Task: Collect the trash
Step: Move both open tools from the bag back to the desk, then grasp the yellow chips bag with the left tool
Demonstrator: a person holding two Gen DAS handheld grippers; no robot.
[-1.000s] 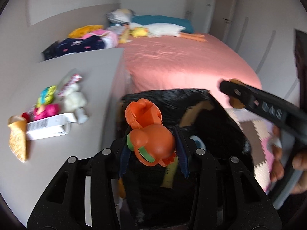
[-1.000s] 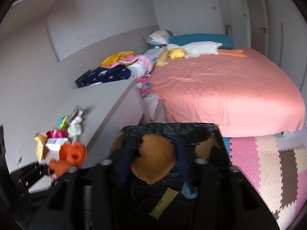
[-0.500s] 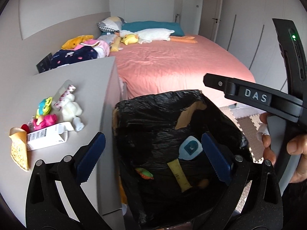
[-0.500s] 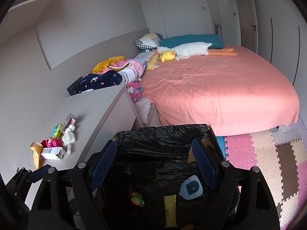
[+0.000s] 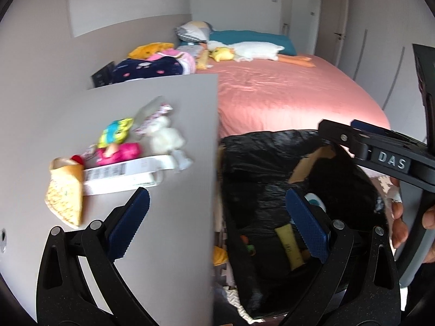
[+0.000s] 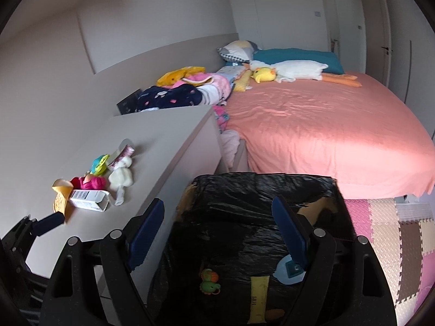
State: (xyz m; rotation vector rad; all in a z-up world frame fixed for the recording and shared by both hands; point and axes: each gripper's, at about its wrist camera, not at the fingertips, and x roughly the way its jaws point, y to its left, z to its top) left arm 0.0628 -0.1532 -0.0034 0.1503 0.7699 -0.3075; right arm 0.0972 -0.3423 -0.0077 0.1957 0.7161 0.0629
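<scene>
Trash lies in a small cluster on the grey desk [image 6: 174, 141], well to the left of the bin [image 6: 261, 190] lined with a black bag, which stands on the floor against the desk's side, between desk and bed [image 6: 326, 125]. Both tools hang empty: the left tool [image 5: 217, 225] has its jaws spread wide, straddling the desk's edge and the bin's mouth, and the right tool [image 6: 217, 233] stands apart above the bin with nothing between its pads. Already in the bin lie a small orange and green toy [image 6: 209, 281], a yellow wrapper [image 6: 258, 298] and a pale blue round piece [image 6: 289, 270].

On the desk, the white carton [image 6: 88, 199] looks light and stiff but probably hollow, so it would likely crush under a hard squeeze; a hold across its narrow sides near the middle seems safest. The yellow paper cone [image 6: 59, 198] beside it seems thin and floppy, best pinched at its open rim. The pink wrapper [image 6: 91, 182] and the green and yellow packet [image 6: 99, 163] behind the carton appear crinkly, light and possibly slick, so a firm pinch on a bunched part should serve. The white fluffy lump [image 6: 122, 175] looks soft and will squash; taking it through the middle should do. A clear packet with pink print [image 6: 123, 150] lies furthest back, flat on the desk, and may be hard to get under.
</scene>
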